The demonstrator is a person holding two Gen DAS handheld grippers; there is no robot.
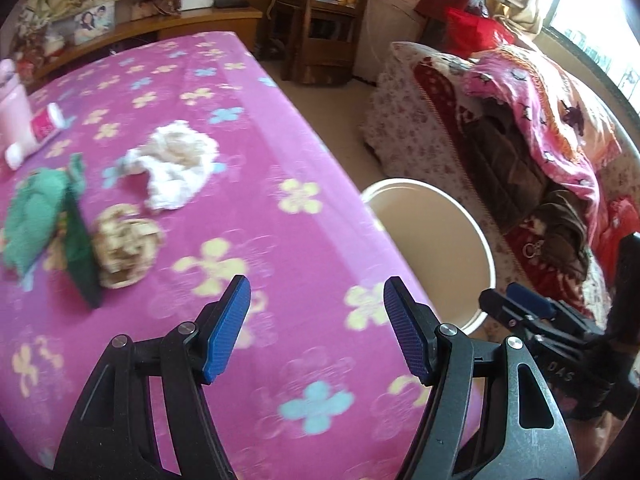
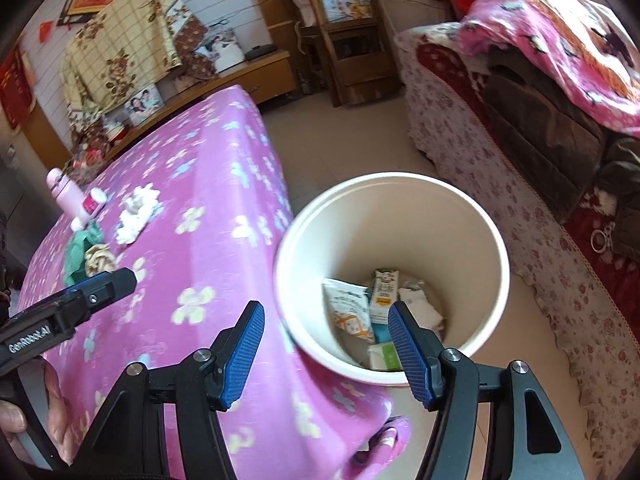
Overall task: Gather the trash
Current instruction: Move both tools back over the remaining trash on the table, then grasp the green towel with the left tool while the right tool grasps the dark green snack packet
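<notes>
Beside the pink flowered surface [image 2: 208, 200] stands my landmark, the white bin [image 2: 496, 248], already holding several cartons and packets [image 2: 352, 312], so part of the job looks done. Left of the bin, on the surface, I still count a white tissue wad [image 1: 176, 160], a tan crumpled wad [image 1: 126, 246], a green wrapper [image 1: 36, 220] and pink tubes [image 1: 18, 120] (maybe not trash). My left claw [image 1: 316, 328] hangs over the surface near the bin, my right claw [image 2: 326, 352] at the bin's rim; both stand half open, holding nothing.
</notes>
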